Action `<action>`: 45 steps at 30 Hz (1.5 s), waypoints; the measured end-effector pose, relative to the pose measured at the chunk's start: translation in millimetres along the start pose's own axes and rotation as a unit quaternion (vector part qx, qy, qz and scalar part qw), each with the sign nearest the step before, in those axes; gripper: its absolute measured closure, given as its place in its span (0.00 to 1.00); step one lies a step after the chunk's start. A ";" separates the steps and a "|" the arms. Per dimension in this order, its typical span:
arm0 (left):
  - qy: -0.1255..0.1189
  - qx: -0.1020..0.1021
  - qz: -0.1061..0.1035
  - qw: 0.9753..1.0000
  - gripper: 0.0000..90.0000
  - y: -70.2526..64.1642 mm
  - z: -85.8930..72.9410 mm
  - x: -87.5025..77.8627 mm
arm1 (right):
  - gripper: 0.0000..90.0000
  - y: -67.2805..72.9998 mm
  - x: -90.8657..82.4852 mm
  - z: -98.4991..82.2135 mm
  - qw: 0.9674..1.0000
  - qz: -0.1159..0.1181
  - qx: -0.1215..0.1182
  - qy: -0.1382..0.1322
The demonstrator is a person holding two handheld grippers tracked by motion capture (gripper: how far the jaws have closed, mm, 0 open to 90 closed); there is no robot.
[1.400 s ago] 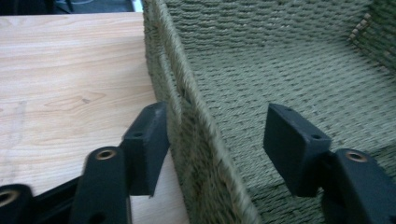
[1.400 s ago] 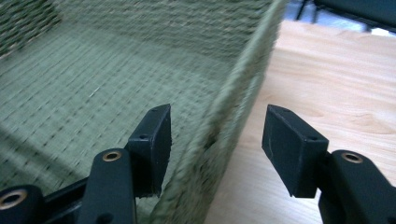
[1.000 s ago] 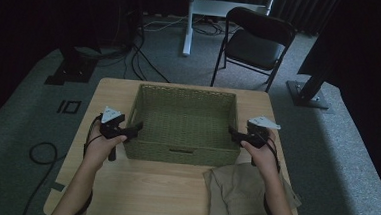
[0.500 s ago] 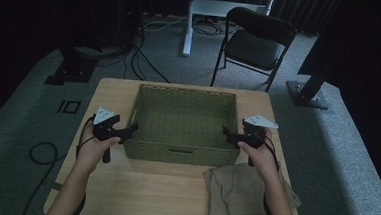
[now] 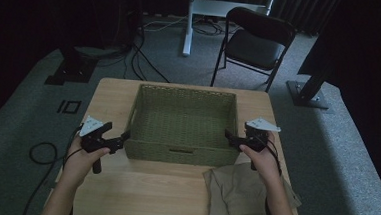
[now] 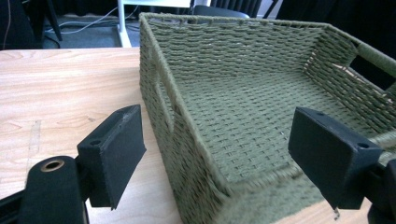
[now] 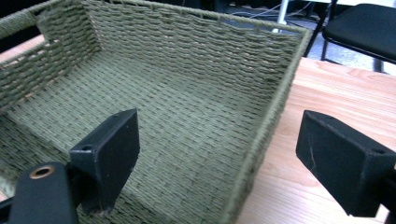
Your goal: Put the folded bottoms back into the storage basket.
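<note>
- High view: my left gripper and right gripper flank the empty green basket mid-table; a stray nudge could skew it onto the folded cloth.
- Left gripper view: jaws wide apart, empty, straddling the basket's near corner; closing here may pinch only weave.
- Right gripper view: jaws spread, empty, astride the side wall; a one-sided grab might tip the basket.

My basket is woven of coarse, matt green cord, rough all over. The worktop is smooth pale wood with visible grain. At 5 o'clock lies soft, creased beige cloth. My tongs' pads look like matt black foam.
</note>
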State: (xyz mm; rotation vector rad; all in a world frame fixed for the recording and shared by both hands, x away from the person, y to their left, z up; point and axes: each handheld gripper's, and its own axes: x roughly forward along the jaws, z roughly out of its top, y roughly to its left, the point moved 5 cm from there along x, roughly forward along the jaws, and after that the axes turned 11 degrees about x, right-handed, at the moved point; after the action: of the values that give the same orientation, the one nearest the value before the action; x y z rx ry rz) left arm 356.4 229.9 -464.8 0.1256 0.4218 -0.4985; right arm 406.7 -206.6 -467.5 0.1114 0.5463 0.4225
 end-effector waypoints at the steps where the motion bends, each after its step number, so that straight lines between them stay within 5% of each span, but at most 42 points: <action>1: 0.000 -0.001 -0.001 1.000 0.21 -1.3 -1.1 -1.9 | 0.15 0.0 0.0 0.0 1.000 0.000 0.000 0.000; 31: -0.015 0.010 -0.044 0.999 0.21 -48.9 -31.0 -19.2 | 0.14 -18.9 -36.1 -28.0 1.000 -0.006 0.013 -0.020; 45: -0.011 0.018 -0.090 0.996 0.21 -90.0 -45.3 -12.1 | 0.14 -27.5 -47.5 -51.1 0.999 -0.002 0.026 -0.023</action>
State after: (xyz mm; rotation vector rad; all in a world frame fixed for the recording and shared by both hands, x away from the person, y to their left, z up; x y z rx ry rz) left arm 286.4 166.5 -502.0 0.1183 0.4051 -0.6849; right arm 353.1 -251.8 -493.9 0.1690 0.5129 0.4014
